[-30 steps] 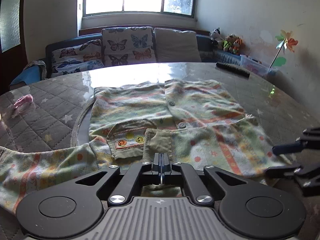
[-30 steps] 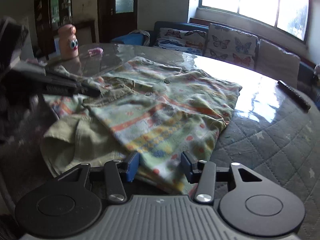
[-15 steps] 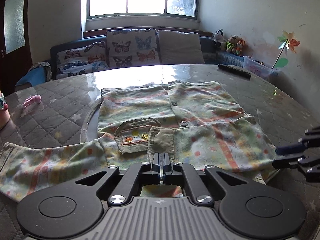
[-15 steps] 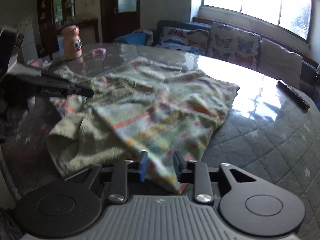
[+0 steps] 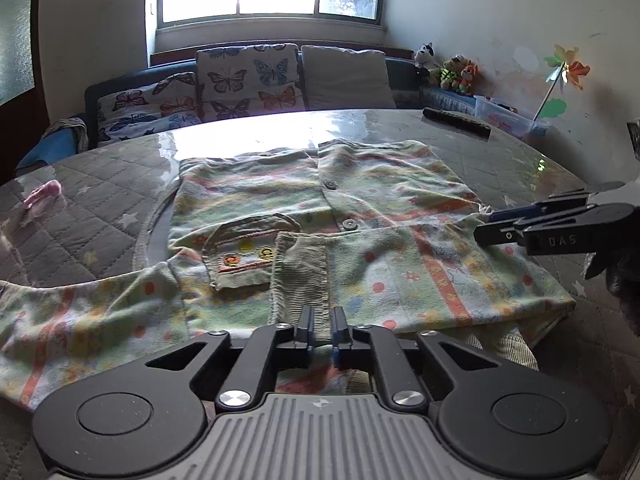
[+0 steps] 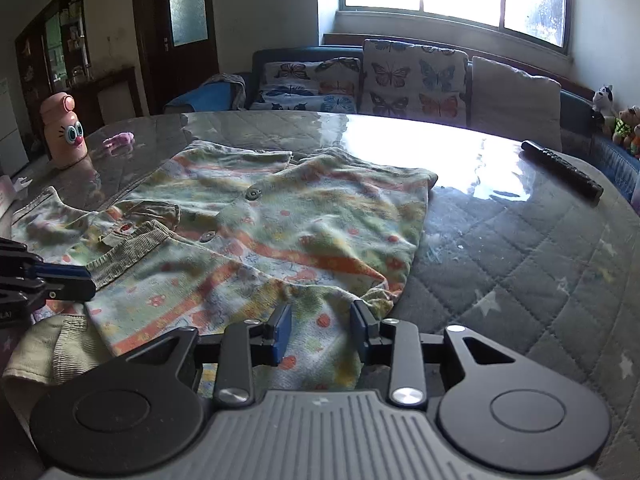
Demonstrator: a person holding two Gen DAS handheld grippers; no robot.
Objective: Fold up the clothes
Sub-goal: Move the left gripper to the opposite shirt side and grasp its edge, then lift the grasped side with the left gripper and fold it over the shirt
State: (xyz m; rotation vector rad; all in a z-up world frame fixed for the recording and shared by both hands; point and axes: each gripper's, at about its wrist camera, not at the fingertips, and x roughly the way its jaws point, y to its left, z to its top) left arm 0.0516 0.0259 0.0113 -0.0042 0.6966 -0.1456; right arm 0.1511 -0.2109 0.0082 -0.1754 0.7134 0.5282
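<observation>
Table (image 5: pixel 500 152): round, grey quilted cover under a glossy clear sheet, takes up most of both views. Sofa (image 6: pixel 416 76) with butterfly cushions sits behind it under the window.

Shirt (image 5: pixel 360 208): patterned button-up, lying flat at the near-centre of the table, front side up. Placket and buttons run away from the cameras toward the window, so the long axis goes near-to-far; which end is collar can't be told. One sleeve (image 5: pixel 80 320) spreads out to the left. The other sleeve is folded across the body, ribbed cuff (image 5: pixel 300 272) lying just beside the chest pocket (image 5: pixel 244 256).

Left gripper (image 5: pixel 320 330): fingers parted by a narrow gap, holding nothing; the cuff edge lies right ahead of the tips.

Right gripper (image 6: pixel 320 330): spread wider, holding nothing, the shirt's near edge lying between and under the fingers.

Small stuff: black remote (image 6: pixel 562 168) at the far right edge, pink bottle (image 6: pixel 63 130) with cartoon eyes far left, small pink item (image 6: pixel 118 140) beside it.
</observation>
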